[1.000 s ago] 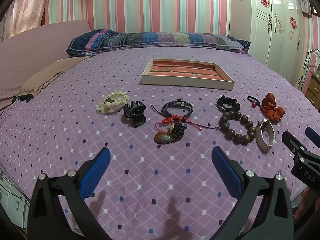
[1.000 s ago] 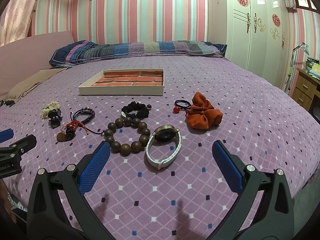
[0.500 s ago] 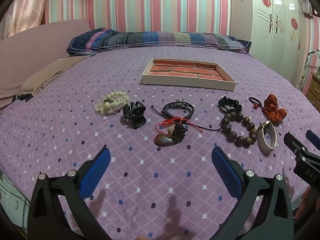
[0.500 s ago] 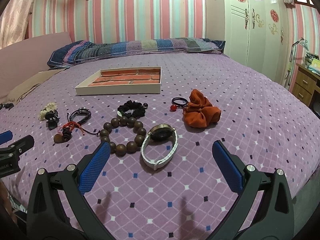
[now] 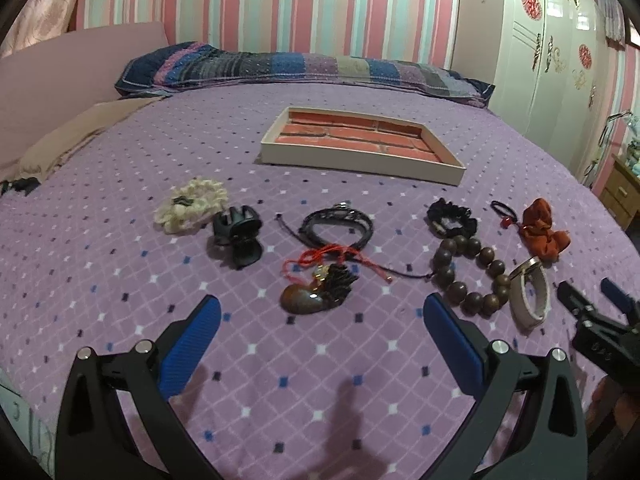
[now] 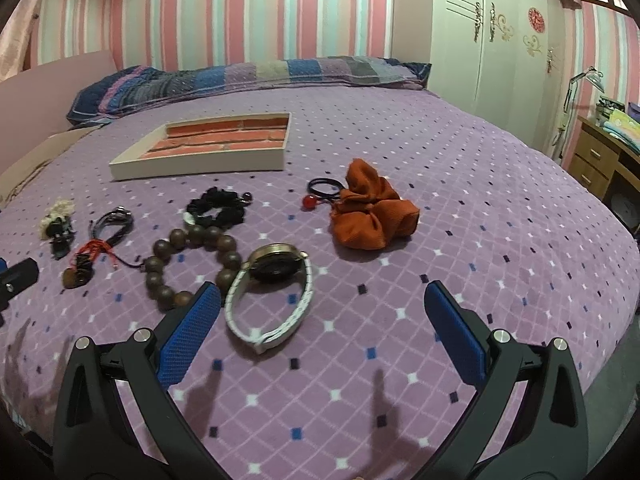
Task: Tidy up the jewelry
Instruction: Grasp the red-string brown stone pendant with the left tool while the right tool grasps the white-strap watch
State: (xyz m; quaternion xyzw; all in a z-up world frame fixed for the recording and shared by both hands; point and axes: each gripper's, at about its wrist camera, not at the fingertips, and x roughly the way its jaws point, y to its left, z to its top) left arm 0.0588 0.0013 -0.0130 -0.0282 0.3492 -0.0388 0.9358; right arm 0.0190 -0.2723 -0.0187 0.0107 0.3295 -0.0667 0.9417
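Jewelry lies in a row on a purple bedspread. In the left wrist view: a cream scrunchie point(image 5: 191, 204), a black hair claw point(image 5: 239, 237), a black cord bracelet point(image 5: 338, 226), a brown pendant on red cord point(image 5: 316, 290), a wooden bead bracelet point(image 5: 470, 276), a white-strap watch point(image 5: 530, 294). My left gripper point(image 5: 320, 340) is open and empty, just short of the pendant. My right gripper point(image 6: 320, 336) is open and empty, its left pad beside the watch point(image 6: 272, 292). An empty brick-patterned tray point(image 5: 362, 144) lies beyond the row, also in the right wrist view point(image 6: 208, 150).
An orange scrunchie point(image 6: 372, 212), a black hair tie with red bead point(image 6: 320, 192) and a black scrunchie point(image 6: 218, 210) lie near the watch. A striped pillow point(image 5: 300, 68) lies at the bed's head. A wardrobe point(image 6: 496, 36) and wooden drawers point(image 6: 600, 156) stand right of the bed.
Both grippers have moved forward and lower toward the row of jewelry. The watch now sits close between the right gripper's pads. Both stay open.
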